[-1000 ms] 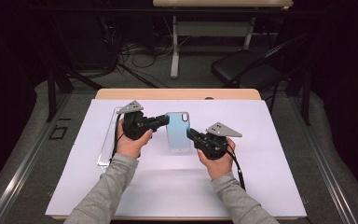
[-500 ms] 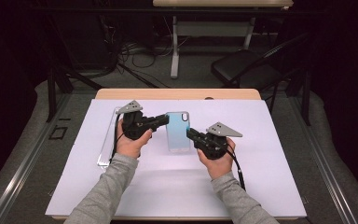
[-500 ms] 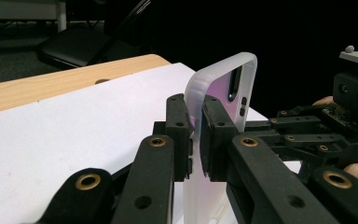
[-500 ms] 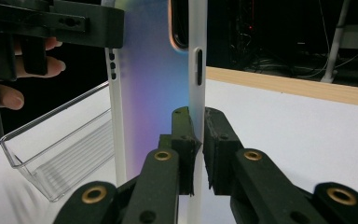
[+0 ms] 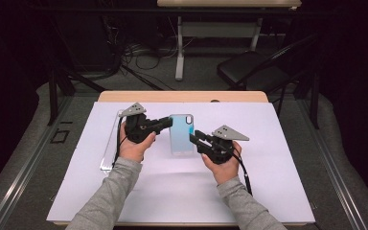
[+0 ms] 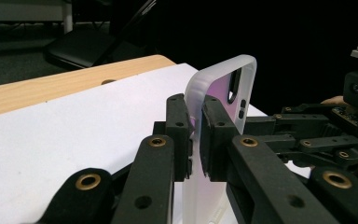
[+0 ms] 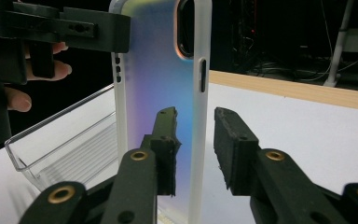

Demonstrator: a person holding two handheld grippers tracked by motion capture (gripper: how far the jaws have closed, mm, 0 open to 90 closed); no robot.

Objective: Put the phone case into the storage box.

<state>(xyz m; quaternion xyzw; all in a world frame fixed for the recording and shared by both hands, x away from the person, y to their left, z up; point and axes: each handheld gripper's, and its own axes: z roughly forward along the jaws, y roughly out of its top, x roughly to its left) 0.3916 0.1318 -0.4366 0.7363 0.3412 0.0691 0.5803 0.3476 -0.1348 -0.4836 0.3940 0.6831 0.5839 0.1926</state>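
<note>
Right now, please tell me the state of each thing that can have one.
phone case: empty, held off the table by its edge.
left tool: shut on the phone case's rim.
right tool: jaws just opened, either side of the case's edge, not pressing.
clear tray: empty, lying on the white sheet.

My left gripper [image 5: 165, 123] and right gripper [image 5: 195, 138] flank the phone case [image 5: 181, 134] mid-table, so the middle ground between my hands is taken. Left of my left hand [image 5: 135, 146] the clear tray [image 5: 109, 148] blocks passage along that edge. The white sheet [image 5: 287, 167] lies bare to the right, at the near edge, and on the far strip beyond the case. My right jaws have just been opening, the case's edge standing between them.
</note>
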